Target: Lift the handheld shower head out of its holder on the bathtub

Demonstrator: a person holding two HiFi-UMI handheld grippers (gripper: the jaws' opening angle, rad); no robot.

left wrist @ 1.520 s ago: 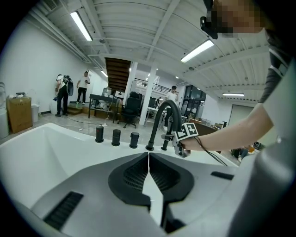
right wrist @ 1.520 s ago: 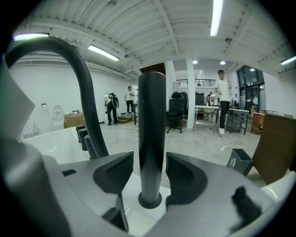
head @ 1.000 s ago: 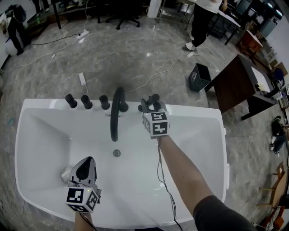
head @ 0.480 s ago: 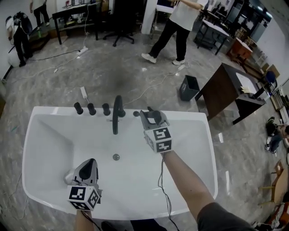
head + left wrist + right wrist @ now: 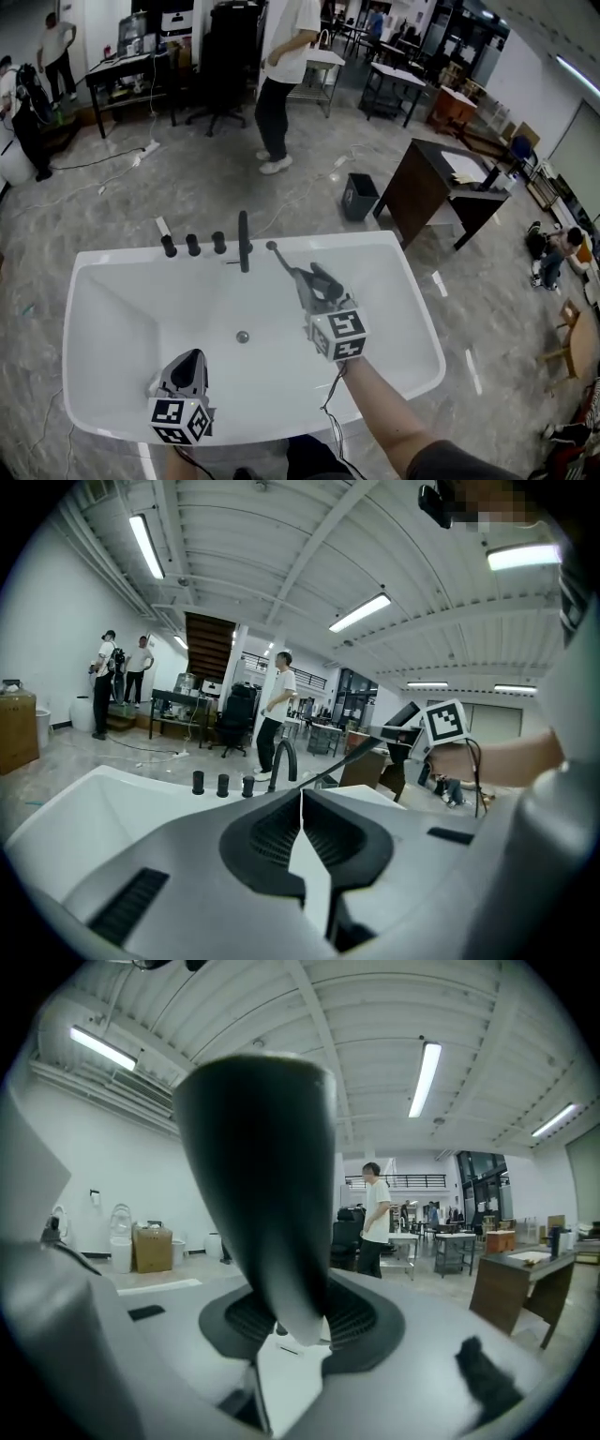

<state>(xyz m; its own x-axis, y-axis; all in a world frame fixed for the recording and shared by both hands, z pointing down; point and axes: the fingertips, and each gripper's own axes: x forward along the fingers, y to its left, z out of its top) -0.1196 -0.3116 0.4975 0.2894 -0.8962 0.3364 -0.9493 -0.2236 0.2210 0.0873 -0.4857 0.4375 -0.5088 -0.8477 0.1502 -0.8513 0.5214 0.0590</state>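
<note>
The dark handheld shower head [image 5: 286, 262] hangs over the white bathtub [image 5: 112, 281], clamped in my right gripper [image 5: 314, 279]. Its far end points toward the back rim just right of the black faucet [image 5: 244, 242]. In the right gripper view its thick dark handle [image 5: 262, 1176] rises from between the shut jaws of that gripper [image 5: 298, 1321]. The left gripper view shows it as a slanted dark rod [image 5: 361, 761]. My left gripper [image 5: 187, 364] hovers over the tub's near left part, its jaws [image 5: 302, 808] shut and holding nothing.
Three black knobs [image 5: 193, 245] stand on the back rim left of the faucet. The drain [image 5: 243, 336] lies mid-tub. A person [image 5: 281, 66] stands on the floor behind the tub. A dark bin [image 5: 358, 196] and a brown desk [image 5: 441, 187] are at the right.
My right gripper has drawn back and up from the tub's back rim, taking the shower head with it. The left gripper has also risen, and the tub looks smaller and farther below.
</note>
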